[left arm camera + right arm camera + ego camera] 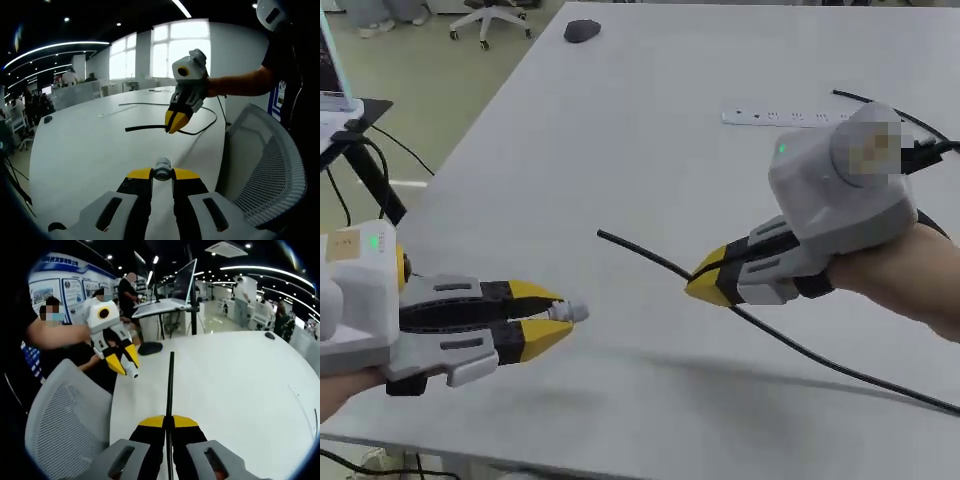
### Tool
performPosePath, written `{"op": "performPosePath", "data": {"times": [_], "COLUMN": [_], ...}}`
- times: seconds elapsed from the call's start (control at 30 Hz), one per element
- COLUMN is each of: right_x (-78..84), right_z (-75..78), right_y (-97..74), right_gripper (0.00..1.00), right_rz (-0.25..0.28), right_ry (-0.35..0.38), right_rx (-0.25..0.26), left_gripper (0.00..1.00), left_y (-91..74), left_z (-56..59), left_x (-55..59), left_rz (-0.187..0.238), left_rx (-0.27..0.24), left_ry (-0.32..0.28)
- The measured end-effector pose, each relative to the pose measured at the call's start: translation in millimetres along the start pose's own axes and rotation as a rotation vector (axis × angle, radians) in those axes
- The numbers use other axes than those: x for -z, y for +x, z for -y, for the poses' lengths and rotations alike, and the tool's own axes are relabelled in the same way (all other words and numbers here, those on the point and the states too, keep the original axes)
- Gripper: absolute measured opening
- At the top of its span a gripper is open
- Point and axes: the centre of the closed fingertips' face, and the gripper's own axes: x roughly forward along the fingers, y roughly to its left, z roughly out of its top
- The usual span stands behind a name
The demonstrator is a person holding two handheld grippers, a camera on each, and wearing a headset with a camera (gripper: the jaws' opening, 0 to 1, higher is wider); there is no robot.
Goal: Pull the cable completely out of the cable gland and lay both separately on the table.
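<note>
My left gripper (558,322) is shut on a small grey cable gland (569,312), held above the white table (620,130) at its front left; the gland (162,169) sits between the yellow tips in the left gripper view. My right gripper (702,280) is shut on a thin black cable (640,253), whose free end sticks out to the left, apart from the gland. The cable (170,380) runs straight ahead from the closed jaws in the right gripper view. Behind the right gripper the cable trails across the table toward the right edge.
A white power strip (775,118) lies at the back right of the table and a dark mouse (582,31) at the far end. A mesh office chair (265,165) stands beside the table. A tripod with a laptop (340,100) stands at the left.
</note>
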Motion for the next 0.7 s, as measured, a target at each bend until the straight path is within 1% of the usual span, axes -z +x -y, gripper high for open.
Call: {"op": "performPosePath", "data": {"times": [0.03, 0.1, 0.13, 0.17, 0.2, 0.23, 0.27, 0.33, 0.4, 0.43, 0.47, 0.5, 0.53, 0.57, 0.6, 0.63, 0.67, 0.7], "right_x": [-2.2, -8.1, -11.9, -14.3, -16.4, -18.7, -23.0, -29.3, -33.1, -34.7, -35.5, -37.1, -39.1, -39.2, -39.0, -38.7, -35.0, -30.6], "right_z": [-1.0, -1.1, 0.8, 5.2, 4.8, 4.9, 6.7, 6.3, 6.8, 6.6, 6.8, 6.1, 4.8, 5.0, 4.7, 4.4, 6.1, 7.6], "right_y": [4.1, 14.3, 20.7, 24.2, 29.9, 33.4, 38.7, 48.7, 59.4, 63.6, 65.8, 71.9, 78.2, 82.4, 86.9, 91.0, 98.1, 103.8], "right_gripper": [0.0, 0.0, 0.0, 0.0, 0.0, 0.0, 0.0, 0.0, 0.0, 0.0, 0.0, 0.0, 0.0, 0.0, 0.0, 0.0, 0.0, 0.0], "right_rz": [0.003, 0.018, 0.031, 0.04, 0.044, 0.052, 0.069, 0.091, 0.104, 0.112, 0.115, 0.121, 0.129, 0.128, 0.129, 0.132, 0.127, 0.116], "right_ry": [0.0, 0.006, 0.007, 0.02, 0.018, 0.02, 0.032, 0.054, 0.078, 0.096, 0.103, 0.115, 0.132, 0.135, 0.135, 0.138, 0.142, 0.164], "right_rx": [0.0, 0.014, 0.034, 0.066, 0.063, 0.065, 0.076, 0.077, 0.082, 0.082, 0.084, 0.082, 0.078, 0.081, 0.082, 0.081, 0.087, 0.087], "left_gripper": [0.15, 0.15, 0.15, 0.15, 0.15, 0.15, 0.15, 0.15, 0.15, 0.15, 0.15, 0.15, 0.15, 0.15, 0.15, 0.15, 0.15, 0.15], "left_y": [-0.9, -5.9, -8.3, -9.5, -10.8, -11.1, -11.6, -10.9, -10.5, -10.8, -11.3, -11.8, -11.8, -11.8, -11.5, -10.2, -9.0, -8.2], "left_z": [-0.4, -5.6, -7.9, -10.3, -12.1, -12.3, -13.5, -11.6, -11.7, -13.8, -16.2, -20.9, -22.1, -26.8, -29.7, -29.3, -29.8, -32.1], "left_x": [-0.1, 7.3, 11.7, 14.5, 18.7, 21.5, 26.1, 36.2, 42.2, 47.5, 50.5, 53.6, 54.3, 56.6, 59.3, 59.6, 59.2, 60.0], "left_rz": [0.009, 0.003, 0.008, 0.014, 0.022, 0.027, 0.03, 0.009, 0.003, -0.003, -0.004, 0.004, 0.007, 0.014, 0.008, 0.007, 0.009, 0.011], "left_rx": [-0.002, -0.029, -0.04, -0.056, -0.075, -0.082, -0.099, -0.098, -0.097, -0.1, -0.111, -0.123, -0.127, -0.148, -0.158, -0.153, -0.156, -0.158], "left_ry": [-0.01, -0.013, -0.029, -0.039, -0.049, -0.059, -0.061, -0.061, -0.065, -0.067, -0.069, -0.086, -0.091, -0.095, -0.1, -0.099, -0.096, -0.096]}}
